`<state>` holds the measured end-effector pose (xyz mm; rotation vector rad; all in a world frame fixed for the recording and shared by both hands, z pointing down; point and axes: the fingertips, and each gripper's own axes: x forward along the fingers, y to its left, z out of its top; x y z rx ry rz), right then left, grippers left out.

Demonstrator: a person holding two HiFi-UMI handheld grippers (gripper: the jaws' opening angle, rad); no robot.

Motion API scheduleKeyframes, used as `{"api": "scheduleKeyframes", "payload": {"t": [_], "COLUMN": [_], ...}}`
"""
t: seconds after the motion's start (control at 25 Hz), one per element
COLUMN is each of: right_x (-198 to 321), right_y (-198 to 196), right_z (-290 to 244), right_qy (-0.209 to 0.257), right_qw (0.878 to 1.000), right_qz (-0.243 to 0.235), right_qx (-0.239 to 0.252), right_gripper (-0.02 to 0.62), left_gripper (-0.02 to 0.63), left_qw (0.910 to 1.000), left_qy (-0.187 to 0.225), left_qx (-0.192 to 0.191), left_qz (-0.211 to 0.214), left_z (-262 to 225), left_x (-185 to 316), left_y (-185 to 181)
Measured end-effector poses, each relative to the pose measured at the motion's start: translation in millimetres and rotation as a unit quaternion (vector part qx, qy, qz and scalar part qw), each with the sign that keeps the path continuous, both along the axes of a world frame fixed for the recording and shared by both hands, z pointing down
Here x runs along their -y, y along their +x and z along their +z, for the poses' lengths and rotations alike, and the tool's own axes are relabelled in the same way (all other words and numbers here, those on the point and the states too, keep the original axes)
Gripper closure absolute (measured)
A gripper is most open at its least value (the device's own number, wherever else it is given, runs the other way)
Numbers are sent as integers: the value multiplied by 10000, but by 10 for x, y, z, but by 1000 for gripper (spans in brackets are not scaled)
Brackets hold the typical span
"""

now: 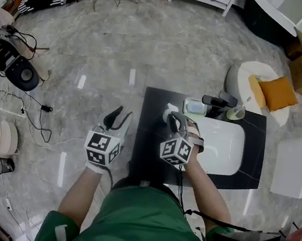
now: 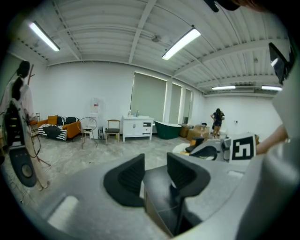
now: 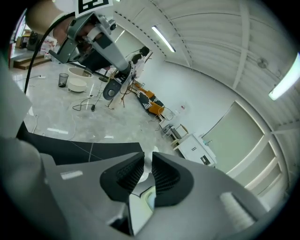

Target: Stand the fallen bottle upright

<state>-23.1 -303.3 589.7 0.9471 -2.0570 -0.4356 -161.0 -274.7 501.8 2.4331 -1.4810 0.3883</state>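
Note:
A small white bottle (image 1: pixel 168 112) is at the back left part of the black counter (image 1: pixel 147 150). My right gripper (image 1: pixel 172 118) reaches over the counter and is shut on it. In the right gripper view the white bottle (image 3: pixel 149 164) fills the narrow gap between the two ribbed pads, and its lower part is hidden behind the fingers. I cannot tell whether it rests on the counter or hangs just above it. My left gripper (image 1: pixel 122 117) hovers off the counter's left edge, over the floor. Its jaws (image 2: pixel 154 161) stand open with nothing between them.
A white basin (image 1: pixel 221 147) is set into the counter to the right of the bottle. Behind it stand a black tap (image 1: pixel 217 101), a pale green dish (image 1: pixel 194 107) and a small glass (image 1: pixel 235 114). Cables and a speaker (image 1: pixel 20 72) lie on the floor at left.

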Motion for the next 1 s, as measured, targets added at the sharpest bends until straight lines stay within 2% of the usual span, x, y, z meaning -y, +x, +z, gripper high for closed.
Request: {"api": "scheduleKeyframes", "payload": {"t": [0.28, 0.4, 0.52, 0.6, 0.76, 0.88, 1.0], "right_x": [-56, -91, -92, -70, -26, -9, -13], "right_y": [-22, -12, 57, 135, 298, 418, 504], "right_z": [-55, -173, -312, -418, -758, -1083, -1376], "right_qy": [-432, -424, -500, -674, -882, -801, -666], "right_qw": [9975, 9954, 9895, 9803, 9546, 9352, 9206], "right_qz": [69, 94, 325, 557, 895, 998, 1042], "right_qx": [548, 859, 1314, 1769, 2699, 3303, 3705], "right_gripper": [545, 545, 545, 545, 546, 546, 546], "left_gripper": [457, 457, 457, 457, 459, 459, 459], "left_qw": [10000, 10000, 9999, 9998, 9994, 9989, 9983], "left_qy": [44, 92, 153, 202, 342, 459, 569], "left_qx": [-4, -17, -30, -33, -45, -50, -73], "left_qz": [-20, -13, 6, 10, -27, -58, -85], "left_z": [-66, -114, -177, -227, -370, -502, -626], "left_x": [-51, -53, -43, -24, 30, 50, 53], "left_y": [-26, -6, 23, 41, 32, 25, 25]}}
